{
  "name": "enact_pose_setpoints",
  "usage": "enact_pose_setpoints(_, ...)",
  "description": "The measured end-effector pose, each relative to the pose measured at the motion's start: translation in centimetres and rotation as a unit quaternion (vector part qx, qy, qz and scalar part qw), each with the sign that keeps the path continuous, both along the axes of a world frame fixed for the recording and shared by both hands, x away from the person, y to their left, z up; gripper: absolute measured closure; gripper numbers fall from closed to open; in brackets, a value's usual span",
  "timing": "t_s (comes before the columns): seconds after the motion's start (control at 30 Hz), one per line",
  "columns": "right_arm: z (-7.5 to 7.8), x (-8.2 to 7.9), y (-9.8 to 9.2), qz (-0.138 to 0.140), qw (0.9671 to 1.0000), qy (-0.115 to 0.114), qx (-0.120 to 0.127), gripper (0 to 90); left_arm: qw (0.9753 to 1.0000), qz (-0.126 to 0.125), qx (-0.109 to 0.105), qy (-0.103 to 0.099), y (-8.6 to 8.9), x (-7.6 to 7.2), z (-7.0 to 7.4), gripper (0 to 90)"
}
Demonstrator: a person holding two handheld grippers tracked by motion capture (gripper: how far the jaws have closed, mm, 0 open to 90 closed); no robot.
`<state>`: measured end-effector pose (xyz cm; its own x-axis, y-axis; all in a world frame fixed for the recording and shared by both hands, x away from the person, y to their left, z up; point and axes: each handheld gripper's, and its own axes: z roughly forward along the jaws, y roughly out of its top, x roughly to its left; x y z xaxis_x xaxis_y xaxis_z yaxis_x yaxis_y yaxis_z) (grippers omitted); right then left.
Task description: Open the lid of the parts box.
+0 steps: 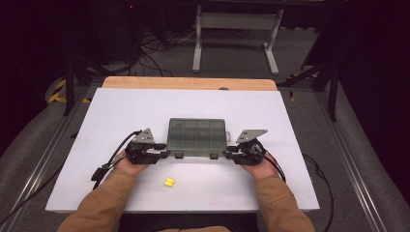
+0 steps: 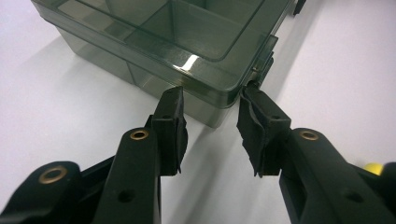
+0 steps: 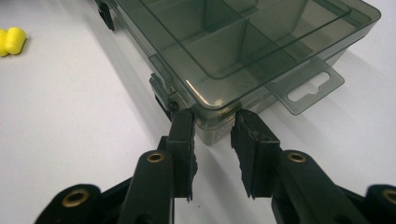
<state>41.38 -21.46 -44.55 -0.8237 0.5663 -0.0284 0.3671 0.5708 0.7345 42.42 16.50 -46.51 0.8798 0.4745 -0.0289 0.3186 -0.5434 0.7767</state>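
Our left claw (image 2: 210, 123) sits parted, its jaws straddling the near left corner of the smoky grey translucent plastic compartment box (image 2: 177, 42) without clamping it. Our right claw (image 3: 212, 133) is likewise spread, jaws on either side of the near right corner. The box (image 1: 197, 137) lies flat in the middle of the white tabletop (image 1: 145, 104), its long axis running left to right, its two dark latches facing us and its hang tab (image 3: 306, 88) on the right end. The lid is shut; through it we see dividers and bare compartments. A small yellow cylindrical piece (image 1: 169, 182) lies on the tabletop nearer us, apart from the box.
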Motion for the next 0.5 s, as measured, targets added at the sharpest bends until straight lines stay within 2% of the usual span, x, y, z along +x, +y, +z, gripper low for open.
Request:
enact_pose_setpoints(0.27,0.12,-0.01,-0.15,0.001,1.0000,0.001,0.007,69.1,1.0000,-0.002,-0.001,0.003,0.08,0.09,-0.03,60.7)
enact_pose_setpoints(0.37,0.27,-0.02,-0.32,0.001,0.9998,-0.001,0.017,70.3,0.9999,-0.007,-0.007,0.003,0.09,0.06,0.05,60.6)
enact_pose_setpoints(0.43,0.45,-0.07,-0.47,0.002,0.9995,-0.004,0.030,71.2,1.0000,-0.006,-0.004,-0.001,0.02,-0.01,0.07,60.6)
enact_pose_setpoints(0.5,0.54,-0.10,-0.50,0.001,0.9995,-0.006,0.031,71.2,1.0000,-0.007,-0.005,-0.001,0.03,-0.02,0.09,60.8)
